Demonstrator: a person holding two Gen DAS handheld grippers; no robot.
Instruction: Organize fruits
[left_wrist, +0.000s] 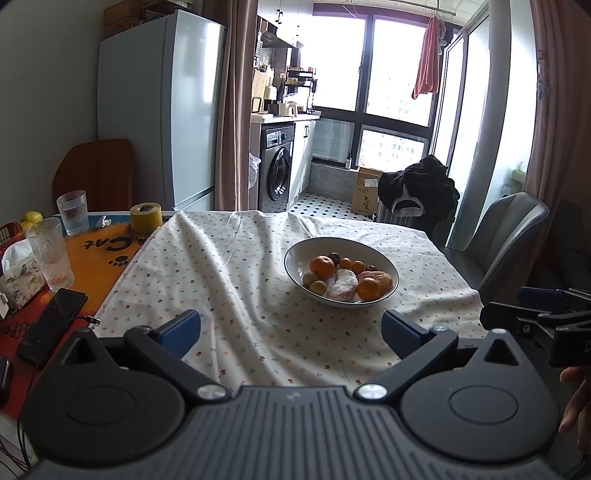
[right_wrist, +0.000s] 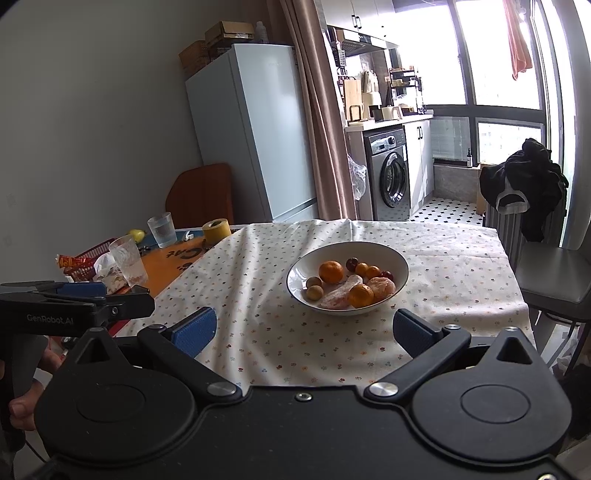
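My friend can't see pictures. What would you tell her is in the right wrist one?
A white bowl of oranges and other small fruit sits on a flowery tablecloth. The right gripper hangs open and empty in front of it, and the left gripper pokes in from the left. Behind are drinking glasses, a fridge and a washing machine.

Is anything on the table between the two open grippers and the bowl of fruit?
Nothing visible does. Between the left gripper, the right gripper and the white bowl lies only wrinkled floral tablecloth. The glasses and phone sit off to the left.
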